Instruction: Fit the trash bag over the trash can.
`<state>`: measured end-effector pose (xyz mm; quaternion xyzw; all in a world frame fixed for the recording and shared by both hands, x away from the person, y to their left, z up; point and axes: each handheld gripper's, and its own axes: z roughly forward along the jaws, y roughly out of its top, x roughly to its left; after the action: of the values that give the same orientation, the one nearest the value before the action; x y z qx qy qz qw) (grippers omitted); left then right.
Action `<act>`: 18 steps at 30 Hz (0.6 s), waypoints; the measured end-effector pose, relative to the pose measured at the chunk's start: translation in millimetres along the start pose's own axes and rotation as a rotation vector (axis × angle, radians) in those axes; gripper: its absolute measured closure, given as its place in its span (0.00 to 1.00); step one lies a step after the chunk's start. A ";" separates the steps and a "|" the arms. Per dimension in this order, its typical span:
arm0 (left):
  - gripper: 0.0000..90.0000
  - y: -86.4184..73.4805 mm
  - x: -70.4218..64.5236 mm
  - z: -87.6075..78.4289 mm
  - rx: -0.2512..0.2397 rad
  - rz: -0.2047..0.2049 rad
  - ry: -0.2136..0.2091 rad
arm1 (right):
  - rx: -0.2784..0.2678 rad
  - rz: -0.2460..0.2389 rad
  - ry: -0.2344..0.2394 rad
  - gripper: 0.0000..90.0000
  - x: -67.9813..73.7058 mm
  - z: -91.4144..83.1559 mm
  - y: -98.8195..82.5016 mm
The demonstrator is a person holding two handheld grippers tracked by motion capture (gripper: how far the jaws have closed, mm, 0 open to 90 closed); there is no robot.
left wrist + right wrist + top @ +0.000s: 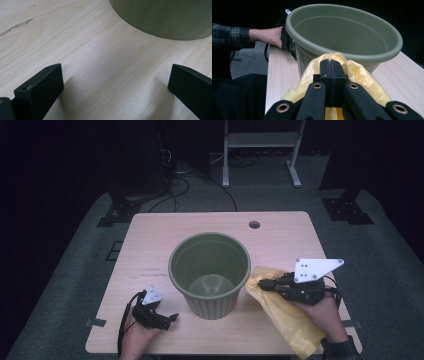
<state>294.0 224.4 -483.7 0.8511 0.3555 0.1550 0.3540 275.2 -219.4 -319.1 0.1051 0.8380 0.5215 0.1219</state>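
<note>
Dark floor and metal stands surround the pale wooden surface (150, 240), which has a fine grain and a small round hole near its far edge. At its middle stands a green plastic pot (209, 272), round, smooth and matte, with a thick rolled rim, and empty inside. The right hand-held gripper (261, 284) has its jaws fully closed on a fold of a thin yellow plastic bag (290, 320). The bag is crinkled and half transparent; it hangs from the jaws down to the near right corner, just beside the pot's rim. The left hand-held gripper (172, 316) rests low on the surface at the near left of the pot, its jaws wide apart with nothing between them. I judge the step is bringing the bag to the pot. Next, the bag's mouth probably needs opening above the rim, so the left one should take the other edge.
</note>
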 end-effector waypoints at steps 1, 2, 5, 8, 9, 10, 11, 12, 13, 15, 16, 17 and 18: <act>0.00 0.0 0.0 0.0 0.000 0.000 0.000 | -0.001 -0.003 0.002 1.00 0.1 -0.5 1.8; 0.00 0.0 0.0 0.0 0.000 0.000 0.000 | -0.005 -0.008 0.005 1.00 -0.1 -0.8 3.5; 0.00 0.0 0.0 0.0 0.000 0.000 0.000 | -0.023 -0.016 0.021 1.00 -0.5 -2.2 7.4; 0.00 0.0 0.1 -0.1 0.001 0.001 0.000 | -0.040 -0.017 0.034 1.00 -1.0 -3.3 11.3; 0.00 0.0 0.0 0.0 0.000 0.000 0.000 | -0.060 -0.015 0.046 1.00 -2.2 -4.0 14.5; 0.00 0.0 0.0 0.0 0.000 0.000 0.000 | -0.062 -0.014 0.048 1.00 -2.3 -3.9 15.2; 0.00 0.0 0.1 0.0 0.001 0.001 0.000 | -0.066 -0.019 0.048 1.00 -2.8 -3.6 16.9; 0.00 0.0 0.1 0.0 0.001 0.001 0.000 | -0.066 -0.019 0.048 1.00 -2.8 -3.6 16.9; 0.00 0.0 0.1 0.0 0.001 0.000 0.000 | -0.071 -0.023 0.051 1.00 -3.3 -3.5 18.7; 0.00 0.0 0.1 -0.1 0.001 0.001 0.000 | -0.095 -0.027 0.058 1.00 -5.2 -3.0 25.2; 0.00 0.0 0.1 -0.1 0.001 0.001 0.000 | -0.095 -0.027 0.058 1.00 -5.2 -3.0 25.2; 0.00 0.0 0.1 -0.1 0.001 0.001 0.000 | -0.106 -0.026 0.064 1.00 -5.9 -3.0 27.6; 0.00 -0.1 0.0 0.1 -0.002 0.000 0.000 | -0.126 -0.028 0.071 1.00 -7.6 -2.4 33.3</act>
<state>294.0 224.4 -483.9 0.8507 0.3555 0.1554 0.3547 283.4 -209.3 -287.4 0.0671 0.8086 0.5749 0.1058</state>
